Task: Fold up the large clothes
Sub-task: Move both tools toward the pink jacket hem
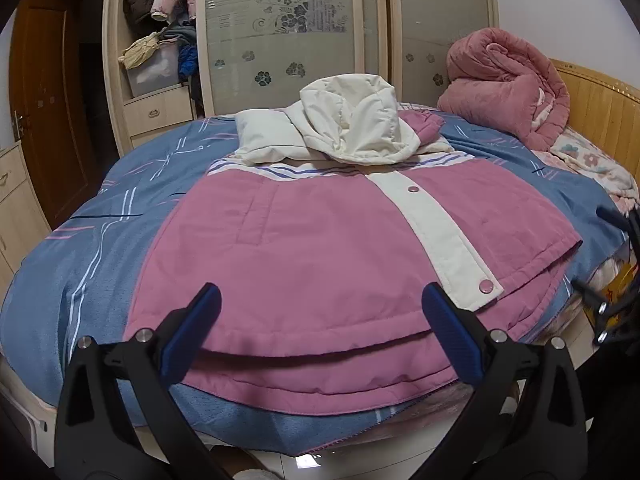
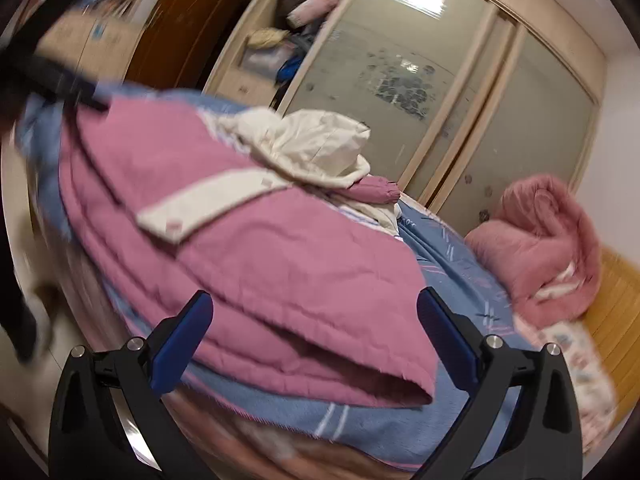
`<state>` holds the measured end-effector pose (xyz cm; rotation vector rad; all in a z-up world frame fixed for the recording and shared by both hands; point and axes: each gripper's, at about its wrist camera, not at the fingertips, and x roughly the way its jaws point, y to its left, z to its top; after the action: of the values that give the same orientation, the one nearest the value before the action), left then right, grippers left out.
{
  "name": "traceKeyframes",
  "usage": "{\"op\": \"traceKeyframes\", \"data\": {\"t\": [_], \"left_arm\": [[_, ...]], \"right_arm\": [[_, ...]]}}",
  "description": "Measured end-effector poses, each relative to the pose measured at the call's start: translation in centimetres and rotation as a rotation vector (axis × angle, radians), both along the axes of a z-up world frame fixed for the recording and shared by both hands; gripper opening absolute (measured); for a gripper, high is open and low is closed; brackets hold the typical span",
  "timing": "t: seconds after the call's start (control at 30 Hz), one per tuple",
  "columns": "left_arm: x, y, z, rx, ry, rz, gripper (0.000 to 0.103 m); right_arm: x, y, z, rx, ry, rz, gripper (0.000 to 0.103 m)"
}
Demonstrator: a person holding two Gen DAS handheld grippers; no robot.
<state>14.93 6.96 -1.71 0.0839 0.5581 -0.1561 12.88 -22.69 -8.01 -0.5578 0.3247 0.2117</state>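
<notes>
A pink padded jacket [image 1: 312,248] with a white snap placket [image 1: 440,232] and a white hood [image 1: 356,120] lies flat on the bed, hem toward me. My left gripper [image 1: 320,312] is open and empty, just above the jacket's hem at the left. My right gripper [image 2: 316,320] is open and empty over the jacket's right hem corner [image 2: 360,368]; that view is blurred. The jacket [image 2: 260,248] and hood [image 2: 312,144] also show there. The right gripper appears at the right edge of the left wrist view [image 1: 616,280].
The bed has a blue sheet [image 1: 92,248] with stripe marks. A rolled pink quilt [image 1: 504,84] lies by the wooden headboard [image 1: 600,112]. A wardrobe with glass sliding doors [image 1: 280,32] and an open shelf of clothes stands behind the bed. A brown door [image 1: 44,100] is at the left.
</notes>
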Motion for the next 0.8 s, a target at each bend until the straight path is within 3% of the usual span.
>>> {"op": "traceKeyframes", "data": {"t": [0.27,0.5,0.8], "left_arm": [[0.7,0.3,0.4,-0.063,0.024,-0.009,0.101],[0.7,-0.2,0.2,-0.057,0.031,-0.025,0.101],[0.9,-0.3,0.1,-0.064,0.042,-0.025,0.101]], "right_arm": [[-0.6,1.7,-4.0,-0.259,0.004,0.014,0.102],[0.9,1.6,-5.6,-0.324,0.07,-0.033,0.102],[2.7,2.1,-6.2,-0.362,0.069,-0.089,0.102]]}}
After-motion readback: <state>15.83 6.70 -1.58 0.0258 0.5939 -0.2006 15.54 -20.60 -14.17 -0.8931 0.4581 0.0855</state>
